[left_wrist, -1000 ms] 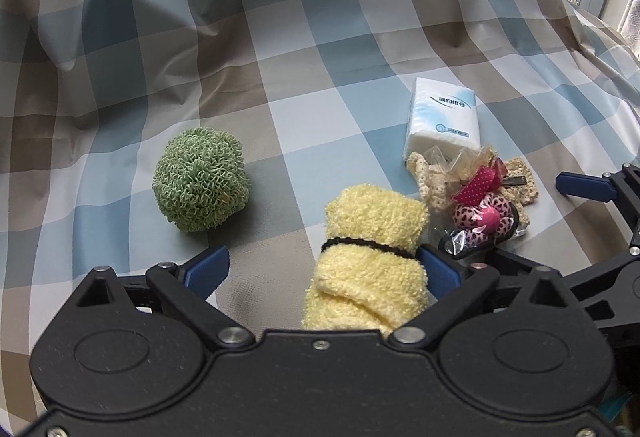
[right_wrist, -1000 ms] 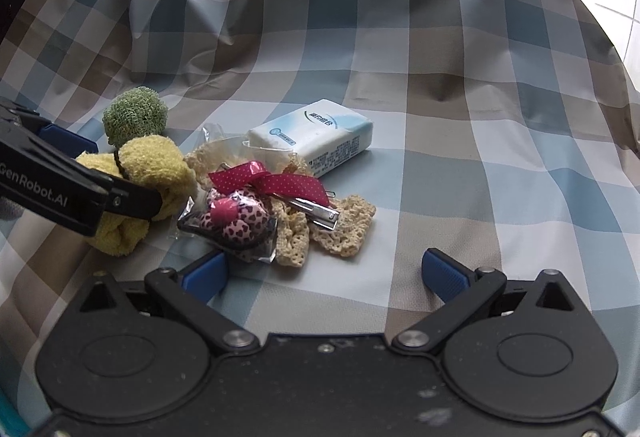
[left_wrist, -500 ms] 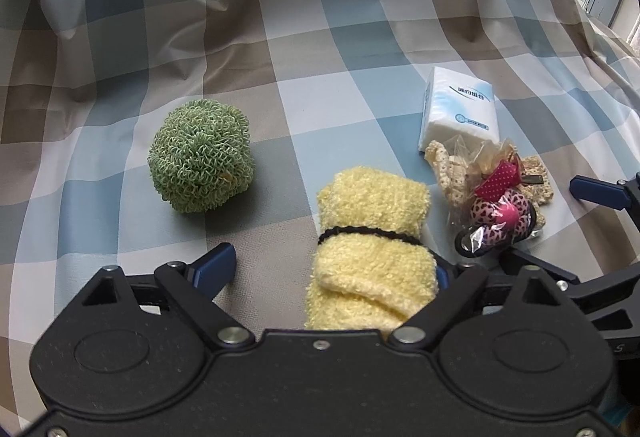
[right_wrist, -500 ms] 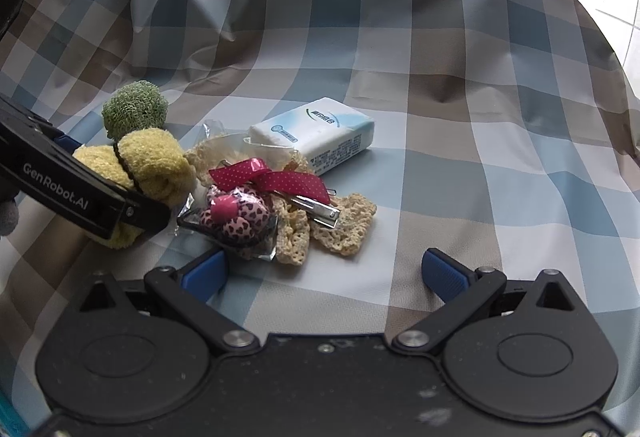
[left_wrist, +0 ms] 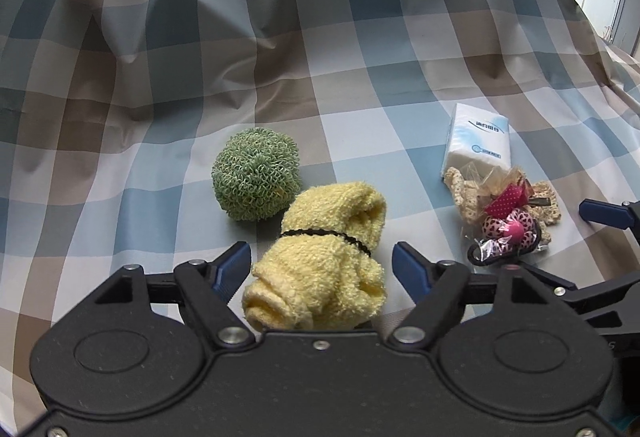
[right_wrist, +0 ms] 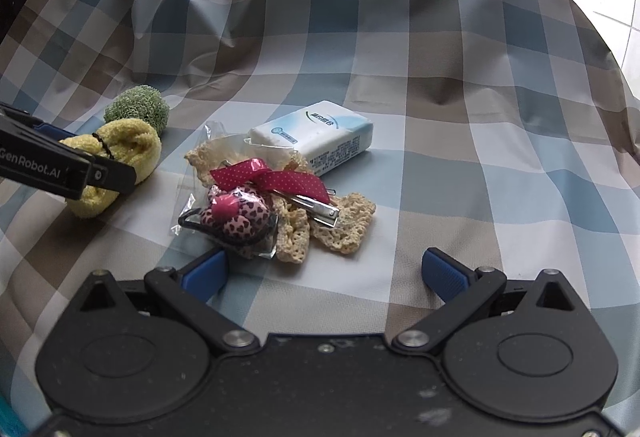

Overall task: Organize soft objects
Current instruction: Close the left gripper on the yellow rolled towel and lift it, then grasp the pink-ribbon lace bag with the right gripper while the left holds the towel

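A rolled yellow towel (left_wrist: 328, 237) bound by a black band lies on the checked cloth (left_wrist: 360, 57), close beside a green knitted ball (left_wrist: 256, 175). My left gripper (left_wrist: 320, 263) straddles the towel's near end. Its jaws are closing and the blue pads sit just off the towel's sides. In the right wrist view the left gripper's finger crosses the towel (right_wrist: 128, 145), with the green ball (right_wrist: 138, 111) behind. My right gripper (right_wrist: 326, 271) stands open over bare cloth, just short of a bagged pink hair accessory (right_wrist: 240, 213).
A white and blue tissue pack (right_wrist: 320, 139) lies behind the accessory pile, which includes a red dotted ribbon clip (right_wrist: 276, 179) and cream crochet pieces (right_wrist: 348, 225). The cloth rises in folds at the back and sides. A right gripper fingertip (left_wrist: 604, 213) shows at the right edge.
The left gripper's jaws have narrowed around the yellow towel and the gripper has shifted, so the towel and green ball now sit nearer the middle of its view. The right gripper has stayed put.
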